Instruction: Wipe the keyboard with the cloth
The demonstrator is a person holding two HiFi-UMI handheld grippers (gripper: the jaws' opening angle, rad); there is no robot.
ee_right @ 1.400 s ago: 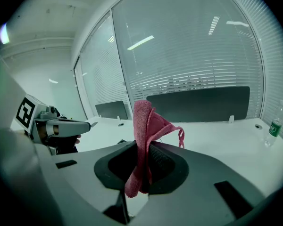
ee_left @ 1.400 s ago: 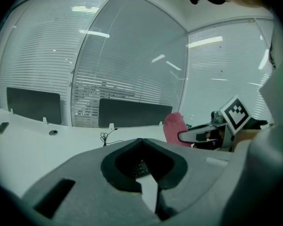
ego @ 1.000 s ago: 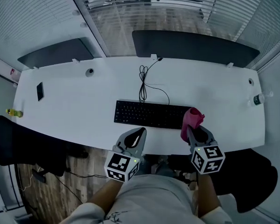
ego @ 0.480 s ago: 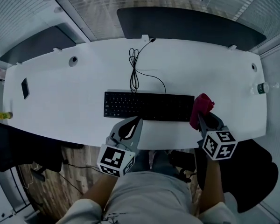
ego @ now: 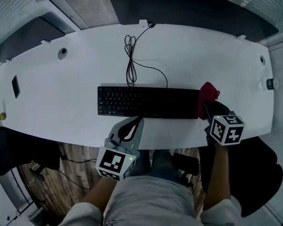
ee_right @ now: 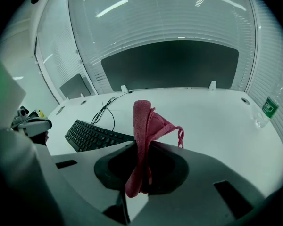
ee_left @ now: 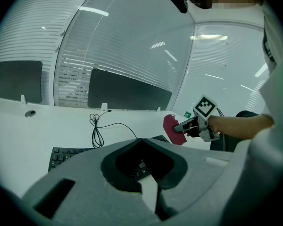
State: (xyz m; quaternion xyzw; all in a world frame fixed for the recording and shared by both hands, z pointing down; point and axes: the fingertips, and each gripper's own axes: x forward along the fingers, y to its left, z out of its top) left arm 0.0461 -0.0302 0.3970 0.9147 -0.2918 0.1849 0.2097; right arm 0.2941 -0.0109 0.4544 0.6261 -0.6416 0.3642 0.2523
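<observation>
The right gripper view showed the right gripper [ee_right: 140,150] pinching the pink cloth [ee_right: 144,121], where the head view showed only a bunch at the keyboard's [ego: 148,102] right end. The left gripper [ego: 139,122], its jaws pressed together on nothing, hovered before the keyboard's near edge. A cable [ego: 130,62] lay coiled behind the keyboard.
</observation>
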